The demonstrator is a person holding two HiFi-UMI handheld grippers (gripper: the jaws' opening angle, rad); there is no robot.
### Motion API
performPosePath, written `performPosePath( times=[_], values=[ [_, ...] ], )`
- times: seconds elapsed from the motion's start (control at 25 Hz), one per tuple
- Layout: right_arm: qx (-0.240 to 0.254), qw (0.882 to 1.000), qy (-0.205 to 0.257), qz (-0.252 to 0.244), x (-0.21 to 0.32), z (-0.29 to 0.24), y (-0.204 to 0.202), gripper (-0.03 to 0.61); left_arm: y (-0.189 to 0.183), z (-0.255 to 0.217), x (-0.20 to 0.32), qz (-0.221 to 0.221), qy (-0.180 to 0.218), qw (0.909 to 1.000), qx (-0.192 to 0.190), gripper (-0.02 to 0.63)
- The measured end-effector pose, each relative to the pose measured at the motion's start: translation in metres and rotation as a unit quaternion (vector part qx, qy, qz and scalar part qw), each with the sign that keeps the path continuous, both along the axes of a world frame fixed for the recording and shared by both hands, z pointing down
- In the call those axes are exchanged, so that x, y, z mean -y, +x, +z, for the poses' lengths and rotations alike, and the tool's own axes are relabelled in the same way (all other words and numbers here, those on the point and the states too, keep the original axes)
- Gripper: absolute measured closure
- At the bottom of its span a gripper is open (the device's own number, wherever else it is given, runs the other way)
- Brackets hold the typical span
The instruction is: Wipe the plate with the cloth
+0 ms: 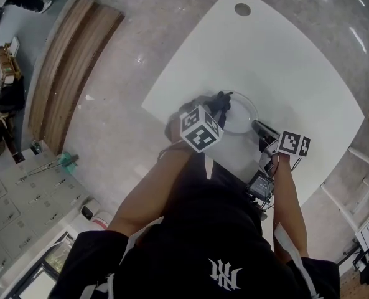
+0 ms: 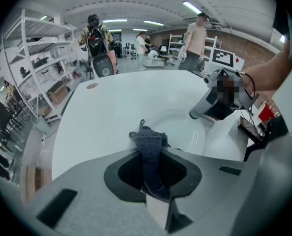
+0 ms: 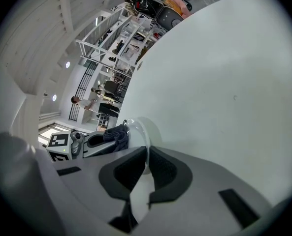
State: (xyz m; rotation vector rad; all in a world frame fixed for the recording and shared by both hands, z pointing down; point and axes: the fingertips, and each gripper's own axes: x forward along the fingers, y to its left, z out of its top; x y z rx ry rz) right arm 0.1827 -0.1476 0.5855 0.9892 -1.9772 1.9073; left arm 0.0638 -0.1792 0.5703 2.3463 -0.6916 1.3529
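Observation:
A white plate (image 1: 241, 113) lies near the front edge of the white table (image 1: 284, 55). My left gripper (image 1: 216, 112) is shut on a dark blue cloth (image 1: 222, 100), which hangs over the plate's left rim. In the left gripper view the cloth (image 2: 149, 142) stands up between the jaws, just before the plate (image 2: 185, 132). My right gripper (image 1: 263, 129) is shut on the plate's right rim. The right gripper view shows that rim (image 3: 145, 149) pinched between the pads, with the cloth (image 3: 117, 134) and the left gripper (image 3: 94, 144) beyond it.
A round hole (image 1: 242, 9) sits at the table's far end. Wooden planks (image 1: 72, 61) lie on the floor to the left. White shelving (image 2: 32, 58) and several people (image 2: 96, 33) stand beyond the table. Cables and a small device (image 1: 259, 185) hang by the right arm.

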Motion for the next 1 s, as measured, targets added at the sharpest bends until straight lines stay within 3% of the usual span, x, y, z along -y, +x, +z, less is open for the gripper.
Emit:
performPosePath(
  times=[0.68, 0.84, 0.92, 1.0],
  values=[
    [0.007, 1.0, -0.014, -0.009, -0.006, -0.006, -0.009, 0.546, -0.052, -0.038, 0.003, -0.014, 0.005, 0.9998, -0.013, 0.563],
    [0.003, 1.0, -0.025, 0.009, -0.01, -0.002, 0.0, 0.472, -0.064, -0.045, -0.001, -0.026, -0.008, 0.9988, -0.04, 0.563],
    [0.004, 0.999, -0.022, 0.025, -0.017, -0.001, 0.008, 0.472, -0.074, -0.049, -0.007, -0.039, -0.021, 0.9968, -0.067, 0.563],
    [0.025, 0.998, 0.016, 0.052, -0.018, -0.016, 0.017, 0.515, -0.081, -0.056, -0.009, -0.047, -0.028, 0.9935, -0.1, 0.563]
  ],
)
